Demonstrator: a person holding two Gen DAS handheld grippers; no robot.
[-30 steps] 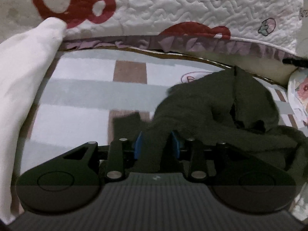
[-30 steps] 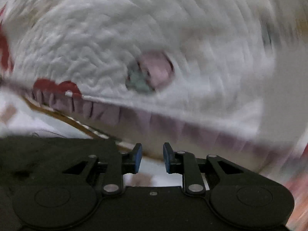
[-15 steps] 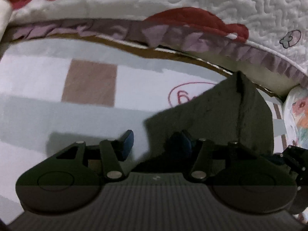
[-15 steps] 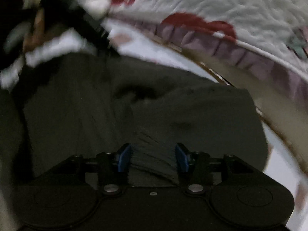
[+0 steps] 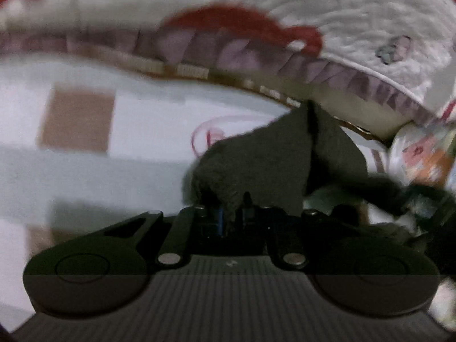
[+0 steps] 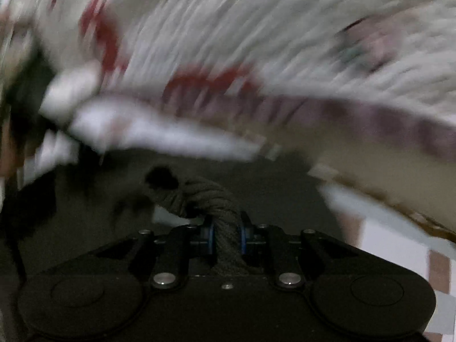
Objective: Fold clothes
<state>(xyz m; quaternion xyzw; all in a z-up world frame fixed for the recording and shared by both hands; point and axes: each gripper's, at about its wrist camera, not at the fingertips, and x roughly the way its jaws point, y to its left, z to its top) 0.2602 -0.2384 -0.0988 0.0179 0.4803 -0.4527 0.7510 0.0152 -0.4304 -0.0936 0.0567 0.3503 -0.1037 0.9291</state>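
Observation:
A dark grey knitted garment lies on a checked bedsheet. My left gripper is shut on a fold of its edge, and the cloth rises in a peak beyond the fingers. In the right wrist view the same dark garment spreads under the gripper. My right gripper is shut on a thick bunched ribbed part of it, which sticks up between the blue pads. The right wrist view is blurred by motion.
A white quilted blanket with red bear prints and a purple frill runs along the back of the bed. A floral cloth lies at the far right. The blanket fills the top of the right wrist view.
Both grippers were open around the dark garment half a second ago and have now closed on it. The right gripper's view has swung quickly and the bunched cloth is lifted.

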